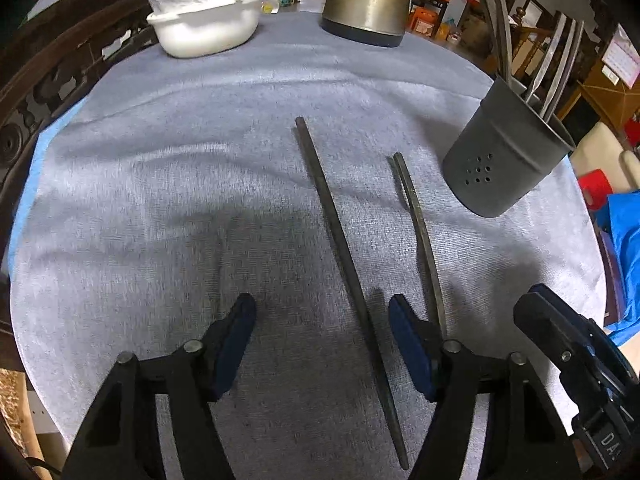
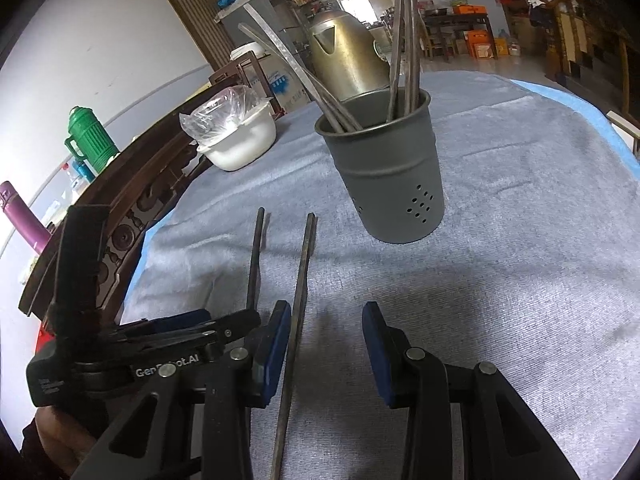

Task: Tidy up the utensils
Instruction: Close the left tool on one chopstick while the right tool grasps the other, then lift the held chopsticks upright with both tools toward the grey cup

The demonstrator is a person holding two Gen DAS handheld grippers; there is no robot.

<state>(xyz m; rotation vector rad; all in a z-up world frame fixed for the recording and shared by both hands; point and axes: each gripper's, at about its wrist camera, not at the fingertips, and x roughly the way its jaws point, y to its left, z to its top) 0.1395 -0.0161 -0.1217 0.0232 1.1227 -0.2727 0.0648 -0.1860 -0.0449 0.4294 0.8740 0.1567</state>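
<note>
Two dark chopsticks lie on the grey towel [image 1: 180, 160]. The longer chopstick [image 1: 340, 252] runs between the fingers of my left gripper [image 1: 324, 336], close to its right pad; the pads do not press on it, so the gripper is open. The second chopstick [image 1: 420, 232] lies just right of it and passes behind that right finger. In the right wrist view this second chopstick [image 2: 300, 300] lies between the fingers of my right gripper [image 2: 328, 340], near the left pad and ungripped. A grey perforated utensil holder [image 2: 388, 176] stands upright beyond, with several chopsticks in it.
A white bowl covered with a plastic bag [image 1: 204, 28] and a metal kettle [image 1: 368, 0] stand at the far edge. Carved dark wooden furniture [image 1: 40, 92] borders the table on the left. A green thermos [image 2: 90, 136] stands beyond it. A hand [image 2: 60, 440] holds the left gripper.
</note>
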